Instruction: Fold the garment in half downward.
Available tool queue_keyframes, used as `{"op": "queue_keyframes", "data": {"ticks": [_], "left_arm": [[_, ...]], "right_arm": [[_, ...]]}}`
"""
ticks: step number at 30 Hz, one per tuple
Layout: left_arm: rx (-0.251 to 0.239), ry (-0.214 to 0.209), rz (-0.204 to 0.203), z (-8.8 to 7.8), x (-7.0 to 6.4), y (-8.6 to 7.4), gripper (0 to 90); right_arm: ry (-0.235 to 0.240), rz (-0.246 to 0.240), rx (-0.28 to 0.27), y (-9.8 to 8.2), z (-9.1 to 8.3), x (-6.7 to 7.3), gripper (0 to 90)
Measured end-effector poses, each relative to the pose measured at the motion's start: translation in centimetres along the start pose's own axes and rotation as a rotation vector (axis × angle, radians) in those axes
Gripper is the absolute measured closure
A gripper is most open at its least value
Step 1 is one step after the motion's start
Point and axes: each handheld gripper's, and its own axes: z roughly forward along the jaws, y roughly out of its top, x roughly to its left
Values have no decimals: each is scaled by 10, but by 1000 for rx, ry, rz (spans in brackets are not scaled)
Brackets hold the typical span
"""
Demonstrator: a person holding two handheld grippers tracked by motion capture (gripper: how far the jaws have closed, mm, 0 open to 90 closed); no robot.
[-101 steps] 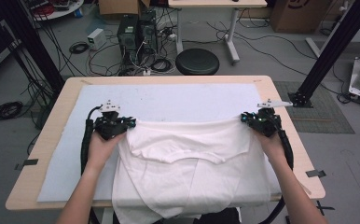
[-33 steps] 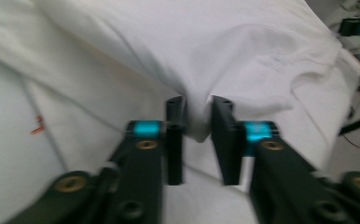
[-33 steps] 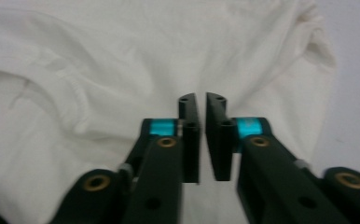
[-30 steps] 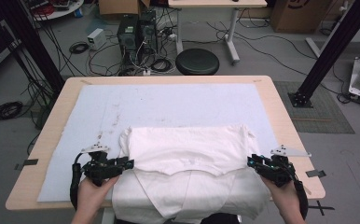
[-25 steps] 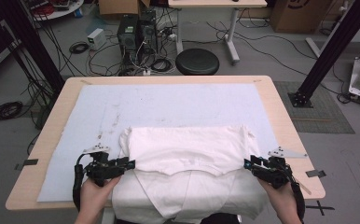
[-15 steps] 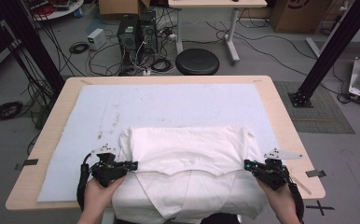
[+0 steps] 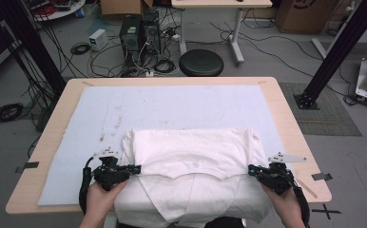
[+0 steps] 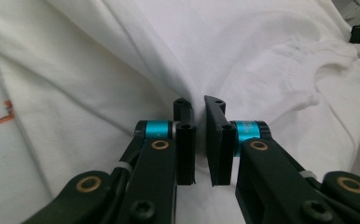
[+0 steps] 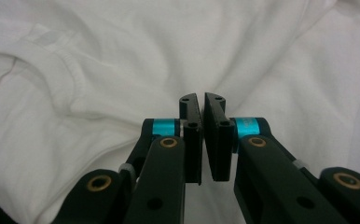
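A: Where does the white T-shirt (image 7: 191, 156) lie?

B: Spread in the lower middle of the high view, on a pale mat (image 7: 172, 104) covering the wooden table (image 7: 286, 109) — upper half folded down over the lower, near edge hanging past the table's front.

A: And the tongs?

B: Left gripper (image 7: 136, 168) at the lower left, touching the shirt's left edge along the fold; right gripper (image 7: 251, 169) at the lower right, touching the right edge. Each held in a hand entering from the bottom.

A: Clamped, or apart?

B: Hard to say. Seen up close, jaws nearly together on both, just a thin slit between. On the left, a ridge of cloth running right up to the tips — pinched or merely touching, cannot tell. On the right, white cloth close behind the tips; cannot tell either.
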Motion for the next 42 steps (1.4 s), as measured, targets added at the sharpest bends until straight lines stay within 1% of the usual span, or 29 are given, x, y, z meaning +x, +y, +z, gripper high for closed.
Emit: {"op": "queue_keyframes", "data": {"ticks": [3,5,9,11,14,15,17,19,21,22,24,25,26,27,29,31,32,33,34,35,36,37,38,39,40,41,42], "left_arm": [[-8,-31,2,-8,-2,2,843],[-30,-67,-8,-18,-5,4,844],[-36,-100,5,-33,-15,5,845],[-35,-116,7,-40,-20,2,844],[-23,-136,6,-48,-27,-10,844],[-10,-138,7,-49,-30,-16,844],[5,-133,13,-50,-34,-23,844],[37,-107,34,-49,-37,-33,843],[63,-72,51,-45,-38,-38,836],[71,-51,56,-43,-38,-40,804],[74,-5,66,-41,-37,-38,682],[65,26,80,-42,-35,-33,652],[50,55,84,-42,-34,-28,595],[34,75,88,-43,-33,-24,569],[-1,118,113,-43,-28,-10,551],[-25,159,123,-41,-21,7,534],[-34,180,146,-39,-18,14,533],[-46,196,159,-37,-14,19,527],[-69,219,160,-33,-8,27,516],[-84,229,163,-29,-3,33,497],[-92,236,173,-25,3,39,486],[-102,238,170,-22,7,43,486],[-119,245,161,-16,15,48,481],[-122,261,158,-11,18,51,462],[-117,279,159,-6,23,55,460],[-115,289,163,-2,27,58,459],[-119,296,166,2,30,61,449]], "right_arm": [[16,-8,-37,4,-12,2,881],[33,-4,-49,5,-20,3,881],[66,-12,-62,0,-40,11,881],[75,-20,-66,-5,-46,14,880],[82,-21,-62,-16,-56,19,880],[86,-21,-60,-20,-59,21,880],[84,-27,-55,-28,-63,24,879],[70,-41,-48,-34,-64,26,878],[63,-50,-29,-39,-62,27,870],[57,-58,-20,-41,-61,27,853],[34,-68,-10,-42,-59,27,754],[21,-73,-19,-40,-59,25,754],[7,-78,-29,-36,-60,22,753],[-17,-84,-39,-31,-60,19,753],[-53,-98,-59,-21,-58,13,747],[-93,-104,-72,-6,-53,4,745],[-115,-108,-86,3,-48,-3,729],[-132,-108,-92,11,-44,-8,722],[-133,-98,-96,17,-40,-13,708],[-135,-82,-104,26,-33,-22,678],[-147,-82,-107,33,-27,-28,666],[-151,-67,-111,40,-20,-34,636],[-156,-59,-116,45,-15,-38,613],[-161,-46,-117,52,-6,-44,592],[-156,-33,-112,57,-1,-48,572],[-160,-14,-104,62,7,-51,542],[-170,-8,-103,66,14,-54,528]]}}
